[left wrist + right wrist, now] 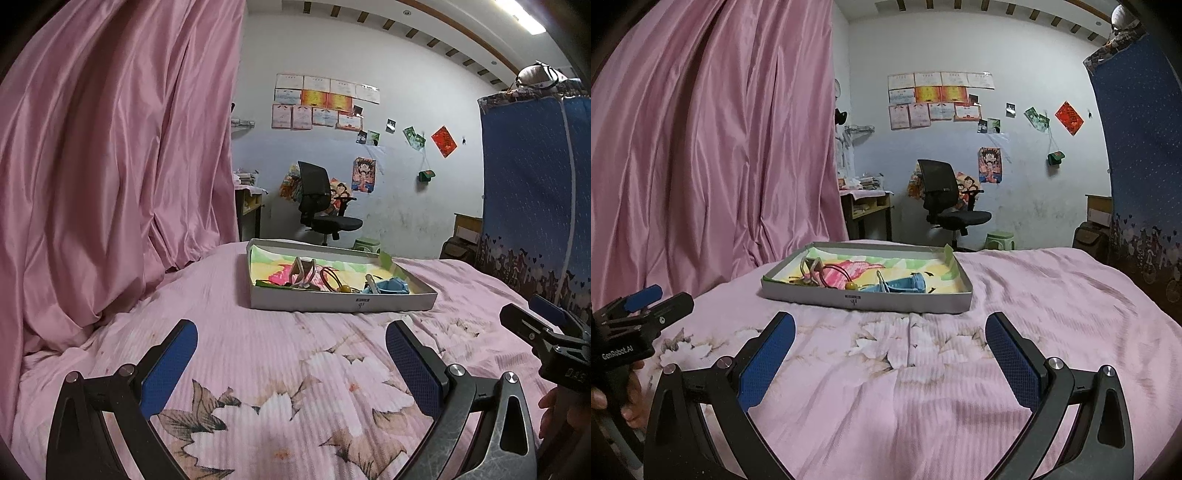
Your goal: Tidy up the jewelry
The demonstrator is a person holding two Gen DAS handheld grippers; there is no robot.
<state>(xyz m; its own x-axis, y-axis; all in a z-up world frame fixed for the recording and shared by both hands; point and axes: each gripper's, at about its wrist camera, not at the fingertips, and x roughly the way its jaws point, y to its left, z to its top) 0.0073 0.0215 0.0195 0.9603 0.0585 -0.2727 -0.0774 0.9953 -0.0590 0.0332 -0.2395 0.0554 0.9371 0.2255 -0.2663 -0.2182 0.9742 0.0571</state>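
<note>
**Both jaws wide over the bed, tray ahead**

The left gripper [291, 354] and right gripper [890, 347] hover with jaws wide, gripping nothing, above the pink floral bedspread [960, 387]. White lettering on the left gripper's body reads "GenRobot.AI". Ahead on the bed sits a shallow grey tray [905, 301] holding a red hair tie [838, 275], a blue clip [905, 285] and other jewelry; its small front label is unreadable.

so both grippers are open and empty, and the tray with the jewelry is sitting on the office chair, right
Not quite. The tray sits on the pink bed, not the chair, which stands behind it by the wall; the right wrist view shows this. The left gripper and right gripper are indeed open and empty.
</note>
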